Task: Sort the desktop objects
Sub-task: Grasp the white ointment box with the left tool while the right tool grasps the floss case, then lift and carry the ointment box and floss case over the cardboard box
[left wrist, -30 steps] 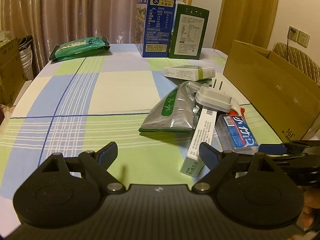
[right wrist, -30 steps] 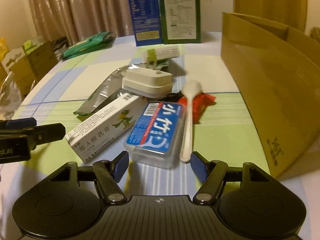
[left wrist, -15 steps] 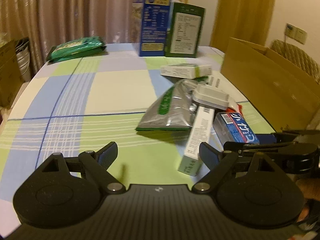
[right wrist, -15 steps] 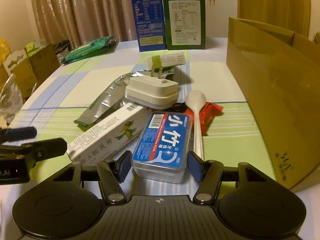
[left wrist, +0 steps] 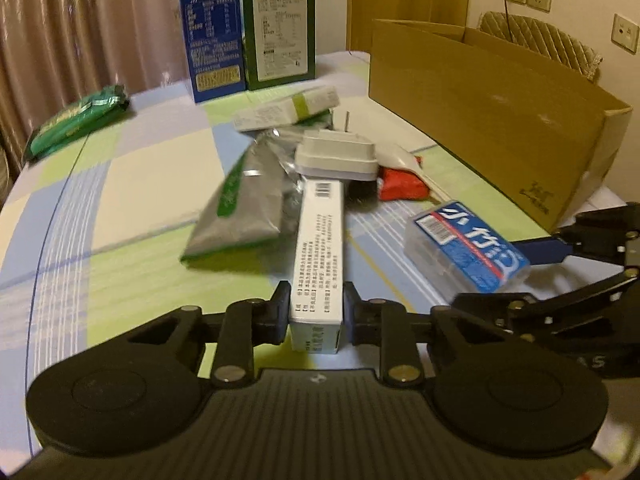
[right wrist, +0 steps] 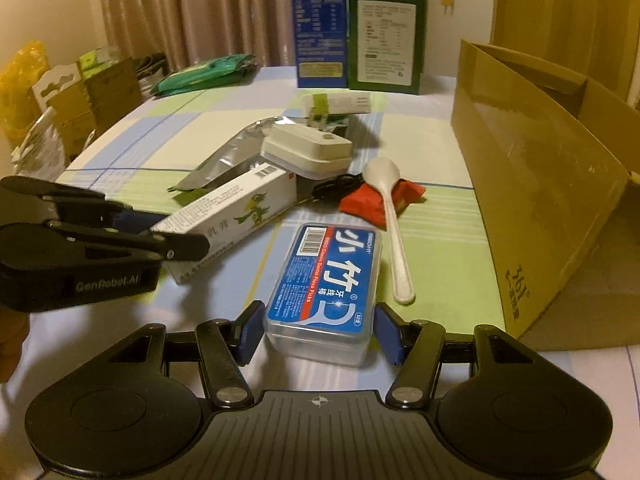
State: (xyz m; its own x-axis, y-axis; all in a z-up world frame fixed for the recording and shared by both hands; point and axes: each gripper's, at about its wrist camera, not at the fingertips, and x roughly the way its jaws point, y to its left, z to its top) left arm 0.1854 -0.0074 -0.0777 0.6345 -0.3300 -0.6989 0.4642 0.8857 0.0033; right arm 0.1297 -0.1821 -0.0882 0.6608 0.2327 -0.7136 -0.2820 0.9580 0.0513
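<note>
My left gripper point(left wrist: 315, 312) is shut on the near end of a long white ointment box point(left wrist: 320, 248), which also shows in the right wrist view point(right wrist: 232, 216). My right gripper point(right wrist: 316, 332) is partly closed around a clear floss pick case with a blue label point(right wrist: 328, 284); its blue pads sit at the case's sides with a slim gap. The case also shows in the left wrist view point(left wrist: 464, 248). Behind lie a silver pouch point(left wrist: 240, 204), a white plug adapter point(right wrist: 308, 152), a white spoon point(right wrist: 392, 216) and a red packet point(right wrist: 376, 200).
An open cardboard box point(right wrist: 536, 184) stands along the right side of the table. A blue carton point(right wrist: 320, 24) and a green carton point(right wrist: 384, 36) stand at the back. A green packet point(right wrist: 204, 74) lies back left. A small white box point(right wrist: 340, 104) lies mid-table.
My left gripper moved right and closed on the white ointment box. My right gripper advanced and its fingers narrowed around the floss pick case.
</note>
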